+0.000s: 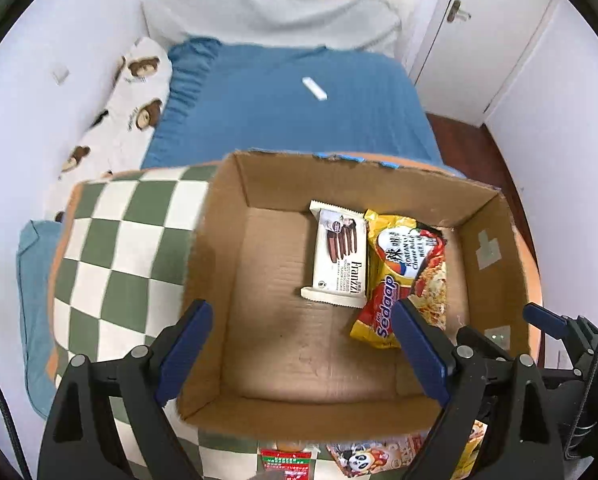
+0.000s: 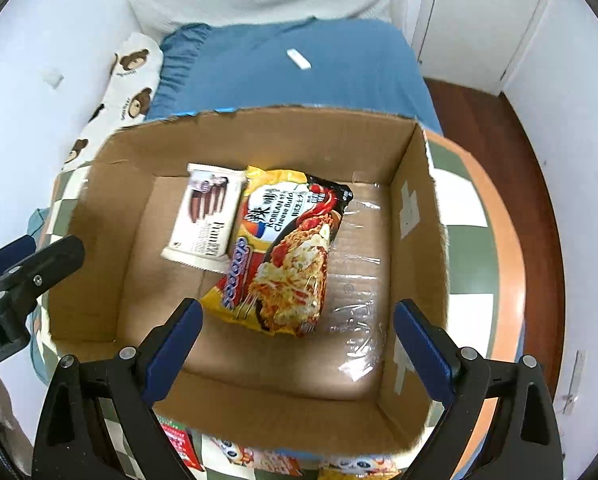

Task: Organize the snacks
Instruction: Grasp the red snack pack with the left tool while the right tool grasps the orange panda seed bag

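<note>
A white Franzzi biscuit pack (image 2: 205,218) and a yellow Sedaap noodle packet (image 2: 287,252) lie flat, side by side and touching, inside the open cardboard box (image 2: 259,136).

Left gripper (image 1: 301,318): black triangular arms, silver pivot screws.
Left fingers (image 1: 419,348): flat dark-blue pads.
Right gripper (image 2: 297,322): same black frame, silver screws, black cable at the left edge.
Right fingers (image 2: 175,344): dark-blue pads.
Marking: white lettering, partly cut off.

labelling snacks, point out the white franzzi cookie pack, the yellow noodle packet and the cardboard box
white Franzzi cookie pack (image 1: 341,258), left wrist view, front panel
yellow Sedaap noodle packet (image 2: 287,260), right wrist view, printed front
brown cardboard box (image 2: 415,216), right wrist view, right inner wall
</note>
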Motion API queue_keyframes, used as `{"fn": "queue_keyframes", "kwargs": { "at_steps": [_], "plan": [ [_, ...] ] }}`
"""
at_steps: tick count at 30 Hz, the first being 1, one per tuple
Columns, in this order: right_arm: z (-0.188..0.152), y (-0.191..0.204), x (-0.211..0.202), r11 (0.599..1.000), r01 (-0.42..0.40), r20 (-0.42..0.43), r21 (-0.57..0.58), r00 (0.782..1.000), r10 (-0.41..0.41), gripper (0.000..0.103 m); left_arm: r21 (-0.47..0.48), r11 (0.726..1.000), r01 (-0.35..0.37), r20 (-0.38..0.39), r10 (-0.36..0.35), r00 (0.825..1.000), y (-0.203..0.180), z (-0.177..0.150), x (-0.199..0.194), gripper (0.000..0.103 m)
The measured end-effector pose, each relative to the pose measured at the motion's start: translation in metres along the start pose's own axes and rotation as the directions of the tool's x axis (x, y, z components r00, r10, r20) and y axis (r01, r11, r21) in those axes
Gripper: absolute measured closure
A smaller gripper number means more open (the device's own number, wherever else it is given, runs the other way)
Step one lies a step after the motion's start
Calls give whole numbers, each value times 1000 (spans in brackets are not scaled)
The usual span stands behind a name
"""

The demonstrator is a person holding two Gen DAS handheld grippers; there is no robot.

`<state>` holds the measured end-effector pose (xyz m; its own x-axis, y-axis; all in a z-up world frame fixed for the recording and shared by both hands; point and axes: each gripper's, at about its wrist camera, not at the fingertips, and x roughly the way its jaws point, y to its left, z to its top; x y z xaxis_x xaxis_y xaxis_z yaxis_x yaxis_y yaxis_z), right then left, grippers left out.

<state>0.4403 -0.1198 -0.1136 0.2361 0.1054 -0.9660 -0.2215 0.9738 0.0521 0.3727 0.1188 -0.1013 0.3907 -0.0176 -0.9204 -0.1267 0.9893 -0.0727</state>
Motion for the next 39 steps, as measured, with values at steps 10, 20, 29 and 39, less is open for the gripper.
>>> {"fn": "queue_keyframes", "kwargs": {
  "at_steps": [10, 20, 29, 39],
  "plan": [
    [-43, 5, -77, 998, -68, 139, 5, 988, 67, 5, 6, 1000, -17, 154, 16, 988, 3, -48, -82, 12],
    [-170, -36, -61, 949, -204, 47, 240, 979, 198, 5, 44, 998, -46, -39, 47, 998, 19, -160, -43, 12],
    [-258, -98, -6, 830, -159, -72, 534, 970, 232, 5, 13, 1000, -26, -298, 29, 954, 23, -230, 50, 12],
    [-215, -33, 53, 792, -232, -94, 565, 935, 341, 8, -13, 998, -56, -390, 46, 919, 21, -231, 126, 12]
  ]
}}
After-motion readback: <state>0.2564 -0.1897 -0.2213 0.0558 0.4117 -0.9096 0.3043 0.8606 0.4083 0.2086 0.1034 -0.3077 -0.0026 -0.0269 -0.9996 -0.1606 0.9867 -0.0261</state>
